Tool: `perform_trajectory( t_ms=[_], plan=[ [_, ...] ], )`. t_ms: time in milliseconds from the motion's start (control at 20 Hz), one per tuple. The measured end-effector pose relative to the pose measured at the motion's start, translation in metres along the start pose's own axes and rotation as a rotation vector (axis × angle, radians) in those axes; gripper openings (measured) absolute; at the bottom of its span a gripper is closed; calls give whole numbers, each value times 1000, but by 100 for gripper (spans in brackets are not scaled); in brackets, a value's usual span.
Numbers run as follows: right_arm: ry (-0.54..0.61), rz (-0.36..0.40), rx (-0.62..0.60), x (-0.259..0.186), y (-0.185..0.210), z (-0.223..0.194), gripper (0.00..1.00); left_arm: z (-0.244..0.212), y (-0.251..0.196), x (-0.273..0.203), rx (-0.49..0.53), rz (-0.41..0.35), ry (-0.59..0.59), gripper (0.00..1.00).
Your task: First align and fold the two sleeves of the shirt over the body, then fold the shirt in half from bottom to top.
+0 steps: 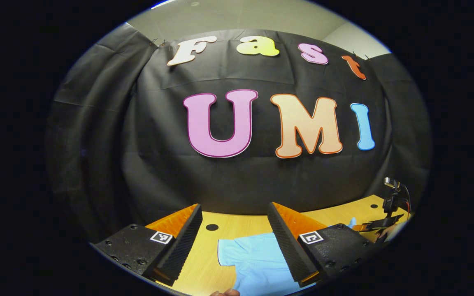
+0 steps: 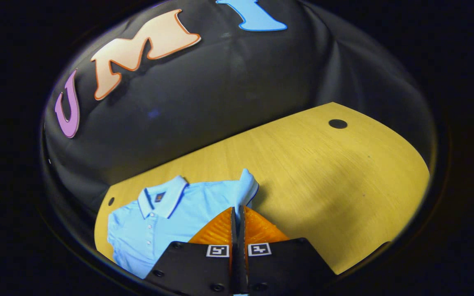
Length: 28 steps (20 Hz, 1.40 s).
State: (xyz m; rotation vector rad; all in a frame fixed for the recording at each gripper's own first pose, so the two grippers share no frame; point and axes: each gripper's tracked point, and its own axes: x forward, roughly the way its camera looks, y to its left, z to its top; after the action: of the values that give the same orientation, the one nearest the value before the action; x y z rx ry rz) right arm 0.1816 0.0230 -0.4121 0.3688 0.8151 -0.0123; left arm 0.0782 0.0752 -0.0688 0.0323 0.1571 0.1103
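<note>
— Where's the shirt [image 2: 167,222]?
— Flat on the table [image 2: 323,164], collar toward the wall. Right sleeve [image 2: 246,190] lifted, pinched tight in the right gripper [image 2: 237,213].
— And the left gripper [image 1: 235,230]?
— Spread wide, holding nothing, hovering above the other sleeve [image 1: 241,250].
— Handling?
— Probably light, soft, limp; likely to sag and wrinkle. Best taken at the sleeve hem, then laid over the body.
— Any containers?
— None seen.

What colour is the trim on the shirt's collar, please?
Dark blue trim on the light-blue collar, clearest in the right gripper view.
</note>
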Motion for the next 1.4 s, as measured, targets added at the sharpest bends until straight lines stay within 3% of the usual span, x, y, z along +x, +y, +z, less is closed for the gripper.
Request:
perform_trajectory(
  t_ms=[150,400,450,650,700,1100,1400],
  plan=[
    [30,73,10,4,35,-18,2,-8,0,1,-1,1,16,95],
    [129,119,22,11,68,-55,4,-27,10,7,-2,15,52,96],
    [143,136,33,7,73,-55,15,-33,12,10,-2,17,63,96],
    [92,127,-30,-10,65,-39,92,-63,14,31,-24,24,104,96],
    [75,125,-34,-16,63,-32,97,-73,15,38,-37,27,117,95],
    [-23,71,-90,-76,20,6,97,-178,37,101,-33,92,285,95],
    [-3,5,-119,-101,-17,-7,97,-256,42,134,-27,109,436,95]
  ],
)
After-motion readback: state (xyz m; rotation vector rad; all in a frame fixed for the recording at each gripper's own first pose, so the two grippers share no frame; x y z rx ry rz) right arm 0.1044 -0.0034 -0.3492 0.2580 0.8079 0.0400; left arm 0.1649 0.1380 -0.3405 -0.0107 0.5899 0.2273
